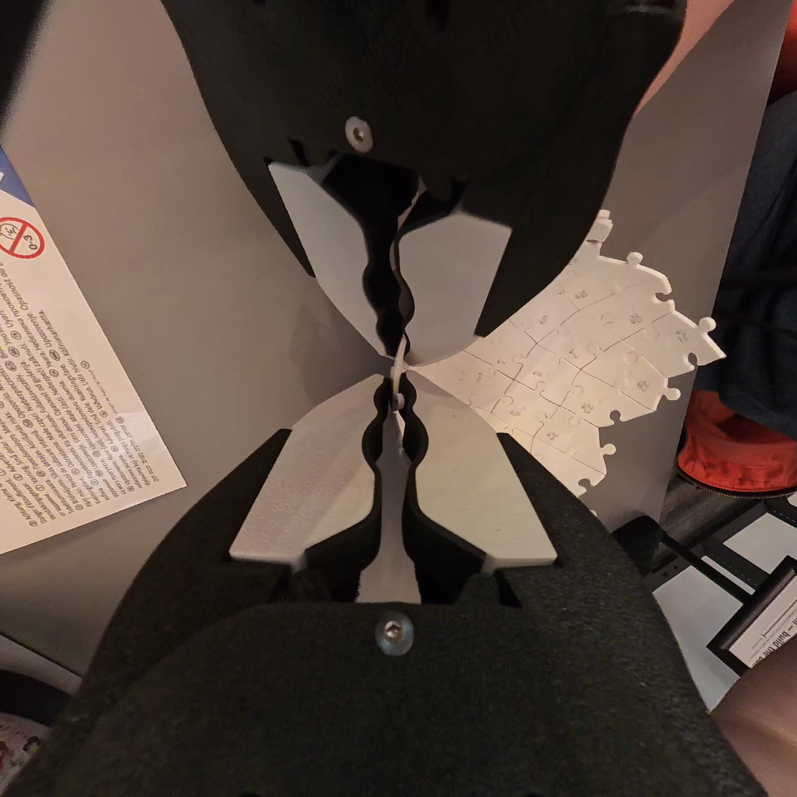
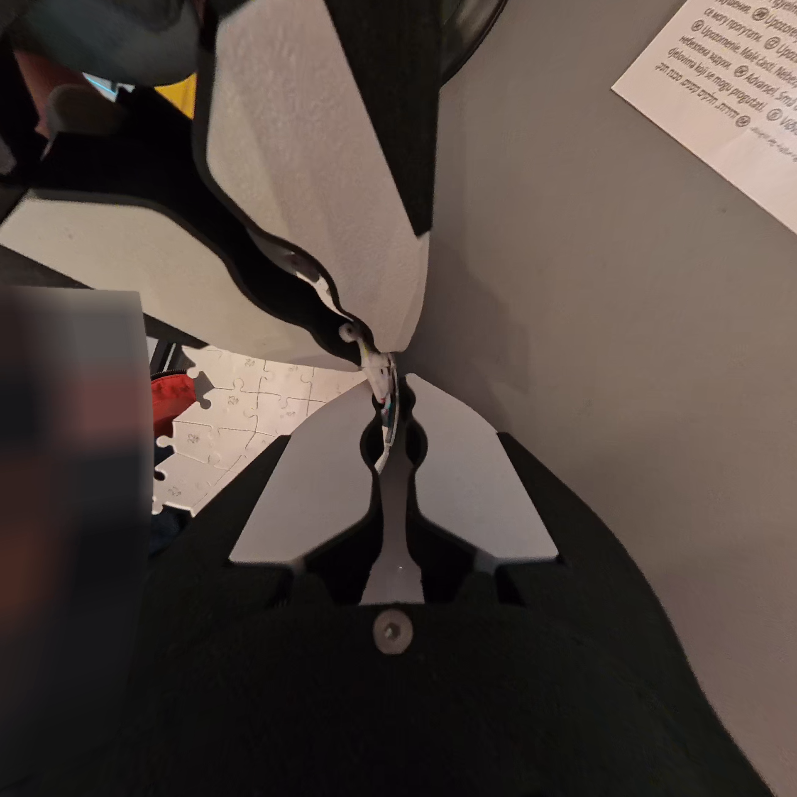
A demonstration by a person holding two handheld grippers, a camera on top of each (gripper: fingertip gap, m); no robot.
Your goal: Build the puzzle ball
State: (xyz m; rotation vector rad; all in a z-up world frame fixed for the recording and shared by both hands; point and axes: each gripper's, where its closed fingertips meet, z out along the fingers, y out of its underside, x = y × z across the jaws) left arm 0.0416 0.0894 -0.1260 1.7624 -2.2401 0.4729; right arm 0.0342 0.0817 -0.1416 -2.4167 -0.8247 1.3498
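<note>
- Right now both grippers meet tip to tip over the grey table (image 1: 164,224), each pinching a thin curved puzzle piece seen edge-on.
- Left gripper (image 1: 396,403): its white fingers (image 1: 470,465) are pressed nearly together, with the puzzle piece (image 1: 397,375) caught at the very tips.
- Right gripper (image 2: 394,399): likewise closed on a piece (image 2: 388,414), held only by the last bit of the fingertips.
- In the right wrist view there seem to be two slivers meeting where the tips touch; whether they are already locked, or are one and the same piece, I cannot tell.
- The part-built puzzle ball section (image 1: 595,366), a curved white sheet of joined, numbered pieces, lies on the table behind the grippers, apart from them.
- A printed instruction sheet (image 1: 64,388) lies flat off to the side, well clear.
- Likely step: joining loose pieces in the air before adding them to the sheet.
- Risk: the grip is so close to the edge that a slight twist could let a piece pivot or drop out.
- Risk: pushing the tabs together off-line could bend the thin curved plastic or make it spring away rather than click in.
- Risk: the two sets of fingertips are crowded together, so they may collide and knock the pieces out of line.
</note>
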